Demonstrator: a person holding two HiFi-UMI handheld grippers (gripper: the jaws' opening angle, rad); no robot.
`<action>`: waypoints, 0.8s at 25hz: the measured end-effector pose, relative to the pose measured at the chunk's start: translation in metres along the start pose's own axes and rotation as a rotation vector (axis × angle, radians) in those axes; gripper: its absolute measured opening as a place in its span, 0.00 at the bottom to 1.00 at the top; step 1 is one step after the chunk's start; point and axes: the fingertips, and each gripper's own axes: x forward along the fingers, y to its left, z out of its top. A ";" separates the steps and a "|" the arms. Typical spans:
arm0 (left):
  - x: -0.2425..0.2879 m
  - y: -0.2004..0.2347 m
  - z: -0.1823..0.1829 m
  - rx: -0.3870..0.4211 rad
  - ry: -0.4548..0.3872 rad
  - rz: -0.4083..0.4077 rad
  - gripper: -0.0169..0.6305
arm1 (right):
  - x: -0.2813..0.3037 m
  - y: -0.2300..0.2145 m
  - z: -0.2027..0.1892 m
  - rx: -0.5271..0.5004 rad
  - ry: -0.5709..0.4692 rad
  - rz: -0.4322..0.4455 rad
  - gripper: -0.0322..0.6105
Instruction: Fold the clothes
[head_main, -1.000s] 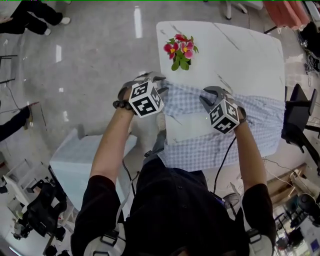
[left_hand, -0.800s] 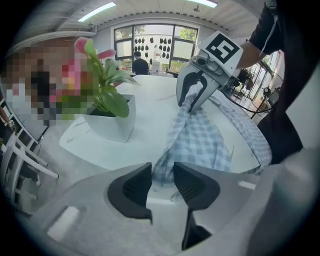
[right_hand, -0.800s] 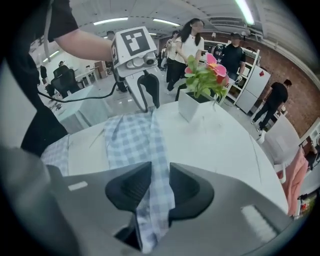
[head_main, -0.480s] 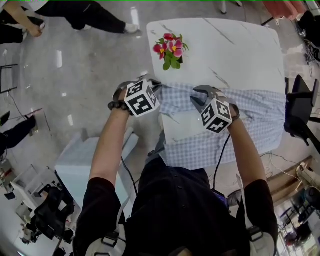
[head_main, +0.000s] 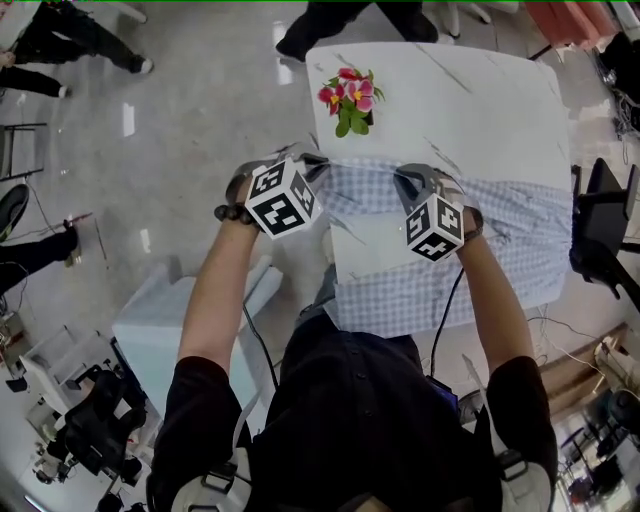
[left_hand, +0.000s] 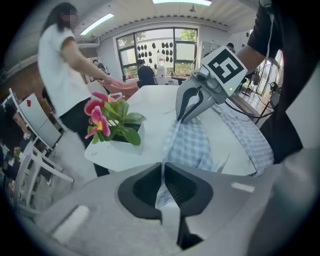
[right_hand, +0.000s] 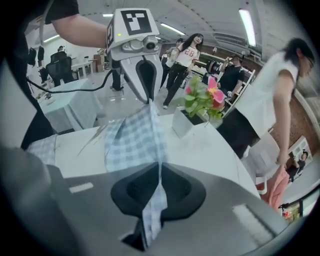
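The checked shirt (head_main: 530, 240) is seen as thin woven cloth. The white tabletop (head_main: 480, 110) is finished smooth, veined like marble. The grey floor (head_main: 190, 120) at upper left is polished glossy.

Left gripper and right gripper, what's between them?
A strip of the checked shirt, pinched by the left gripper and the right gripper, whose jaws have just been closing on it; clearest in the left gripper view.

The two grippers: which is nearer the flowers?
The left gripper: the flowers stand just beyond it. Its jaws have just closed on the checked shirt; the right gripper pinches it farther along.
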 end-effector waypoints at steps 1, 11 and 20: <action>-0.005 0.002 0.004 0.009 -0.006 0.019 0.07 | -0.006 -0.004 0.003 -0.002 -0.010 -0.020 0.08; -0.053 0.015 0.047 0.146 -0.065 0.283 0.07 | -0.065 -0.039 0.026 0.050 -0.125 -0.215 0.08; -0.049 -0.038 0.006 0.180 -0.015 0.446 0.07 | -0.063 0.025 0.009 -0.009 -0.112 -0.169 0.08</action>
